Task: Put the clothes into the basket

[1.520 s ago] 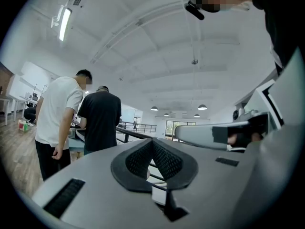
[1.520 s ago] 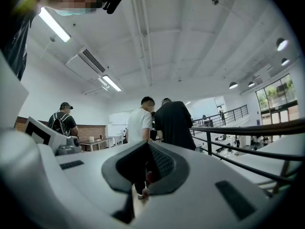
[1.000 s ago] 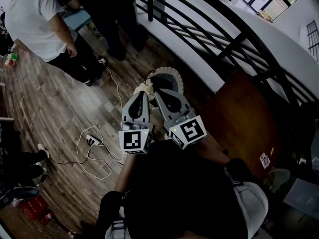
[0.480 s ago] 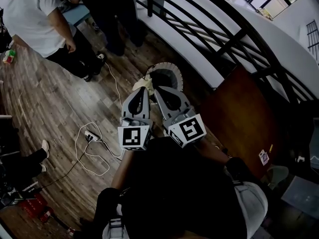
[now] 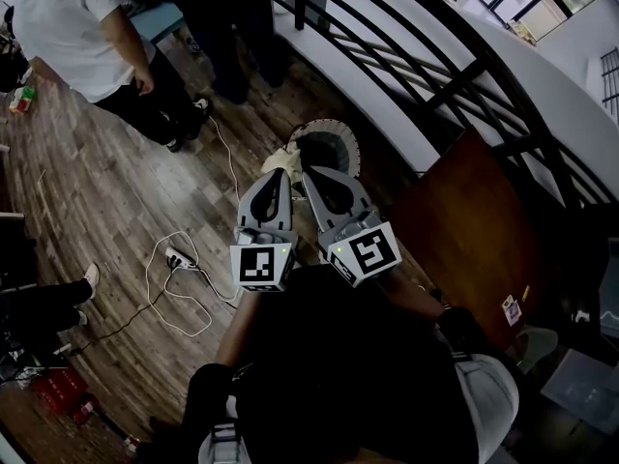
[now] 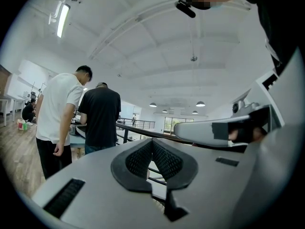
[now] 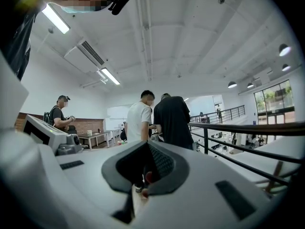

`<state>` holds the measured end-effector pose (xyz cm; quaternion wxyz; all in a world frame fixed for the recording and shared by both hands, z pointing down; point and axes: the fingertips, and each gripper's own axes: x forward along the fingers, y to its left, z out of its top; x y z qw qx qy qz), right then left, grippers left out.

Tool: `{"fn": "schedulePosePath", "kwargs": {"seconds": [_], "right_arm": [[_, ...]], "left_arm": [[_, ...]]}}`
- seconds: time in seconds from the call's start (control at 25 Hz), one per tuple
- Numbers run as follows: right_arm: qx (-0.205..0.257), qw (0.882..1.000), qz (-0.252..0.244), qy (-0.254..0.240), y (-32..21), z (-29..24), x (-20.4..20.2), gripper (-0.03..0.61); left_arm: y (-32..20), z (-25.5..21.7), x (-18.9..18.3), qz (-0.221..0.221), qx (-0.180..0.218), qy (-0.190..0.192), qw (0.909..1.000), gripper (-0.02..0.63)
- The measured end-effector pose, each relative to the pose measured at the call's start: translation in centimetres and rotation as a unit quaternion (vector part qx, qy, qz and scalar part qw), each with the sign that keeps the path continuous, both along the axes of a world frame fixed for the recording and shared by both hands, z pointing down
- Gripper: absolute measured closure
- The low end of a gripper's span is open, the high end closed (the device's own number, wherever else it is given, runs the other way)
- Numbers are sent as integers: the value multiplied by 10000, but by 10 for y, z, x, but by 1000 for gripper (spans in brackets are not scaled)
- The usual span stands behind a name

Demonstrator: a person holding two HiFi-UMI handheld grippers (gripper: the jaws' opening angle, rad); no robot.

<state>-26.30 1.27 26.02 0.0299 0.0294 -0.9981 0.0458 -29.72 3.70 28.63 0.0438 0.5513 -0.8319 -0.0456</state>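
Observation:
In the head view a round woven basket (image 5: 320, 128) stands on the wooden floor just past my two grippers, its inside dark. A pale cloth (image 5: 281, 159) lies against its near left side, partly hidden by the grippers. My left gripper (image 5: 275, 174) and right gripper (image 5: 311, 174) are held side by side close to my body, pointing level over the cloth and basket. Both are shut with nothing between them. In the left gripper view the ribbed pads (image 6: 162, 157) meet at the tip. In the right gripper view the jaws also stand together.
Two people (image 5: 87, 37) stand on the floor at the upper left, and a foot (image 5: 89, 276) shows at the left edge. A white cable and power strip (image 5: 178, 258) lie left of me. A black railing (image 5: 426, 61) curves behind the basket. A brown panel (image 5: 474, 230) is at the right.
Both grippers keep their place and stay shut. The head view has drifted slightly, and the person in the white shirt has shifted a little.

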Motion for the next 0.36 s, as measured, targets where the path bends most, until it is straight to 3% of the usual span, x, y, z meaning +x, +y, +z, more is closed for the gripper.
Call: {"fn": "schedulePosePath", "kwargs": {"seconds": [0.36], "right_arm": [[26,9999,-117,-7,7,0,-9,569]], "left_arm": [[11,2,-9,-178,-10,22,9998,603]]}}
